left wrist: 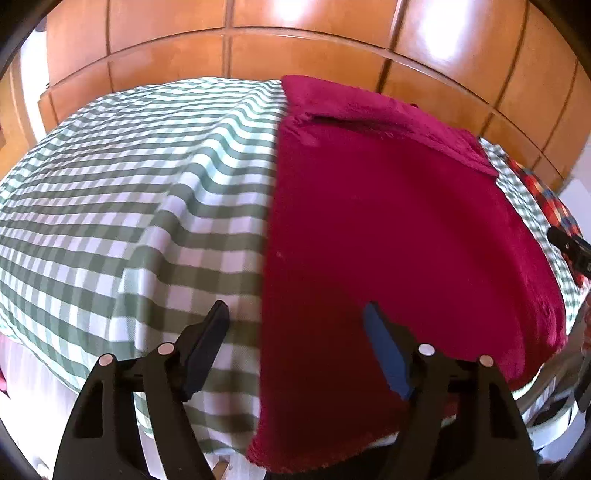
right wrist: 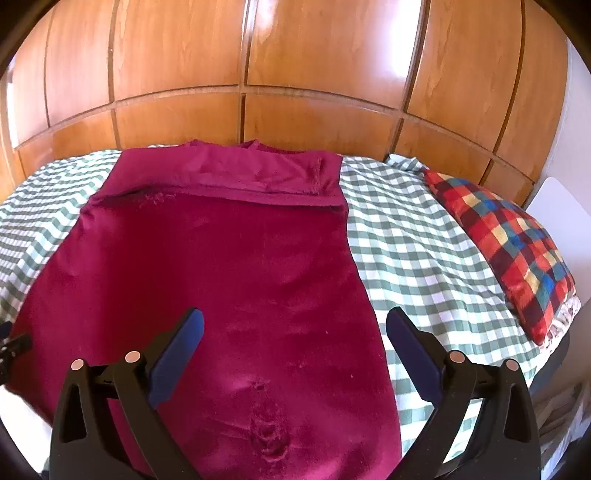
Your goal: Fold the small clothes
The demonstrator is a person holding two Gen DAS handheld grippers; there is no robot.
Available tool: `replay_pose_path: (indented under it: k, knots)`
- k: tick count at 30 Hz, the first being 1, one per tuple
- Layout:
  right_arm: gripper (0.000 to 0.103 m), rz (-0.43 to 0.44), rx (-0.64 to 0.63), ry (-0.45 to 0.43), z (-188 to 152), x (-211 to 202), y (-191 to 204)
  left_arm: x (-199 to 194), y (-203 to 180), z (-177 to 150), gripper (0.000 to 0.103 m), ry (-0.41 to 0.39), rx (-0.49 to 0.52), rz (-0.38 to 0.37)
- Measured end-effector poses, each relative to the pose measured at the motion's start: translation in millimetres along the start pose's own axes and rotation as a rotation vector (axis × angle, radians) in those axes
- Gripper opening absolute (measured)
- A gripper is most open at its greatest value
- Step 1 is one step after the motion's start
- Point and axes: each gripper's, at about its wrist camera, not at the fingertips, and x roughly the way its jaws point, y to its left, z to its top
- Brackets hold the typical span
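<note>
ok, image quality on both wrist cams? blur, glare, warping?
Left wrist: motion smear on the checked sheet and the red garment edge, glare on the wood panels. Right wrist: sharper, same panel glare; both bend straight lines, dark corners.

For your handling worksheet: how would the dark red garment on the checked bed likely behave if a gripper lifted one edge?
The dark red garment probably drapes limply: it lies flat with soft puckers near its lower end. Its plush-looking nap suggests pads would hold rather than slip. It likely drags across the checked sheet.
</note>
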Motion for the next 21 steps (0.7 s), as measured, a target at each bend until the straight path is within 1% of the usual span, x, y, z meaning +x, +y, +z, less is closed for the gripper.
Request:
replay_pose_path:
  k: [2,6,14,18,21]
  knots:
    - [0.098,-0.006,-0.002,0.004,-2.9,-0.4,-1.6,-0.3,-3.8,-3.9,0.071,0.006,0.022,-0.009]
    - [0.098,-0.023,-0.002,0.014,-8.2,0.0,-4.8,-0.3,-7.5,-8.4,0.068,0.006,0.038,-0.003]
    - [0.098,-0.036,0.001,0.032,-11.7,1.5,-7.6,1.9,-9.7,-12.5,0.069,-0.006,0.051,0.008]
    - [0.098,0.014,0.048,0.1,-20.3,12.0,-19.6,3.2,-11.0,-13.3,0.071,0.002,0.068,0.016]
    - [0.098,0.048,0.123,0.171,-35.3,21.8,-41.6,2.3,-8.5,-13.3,0.071,0.001,0.058,0.005]
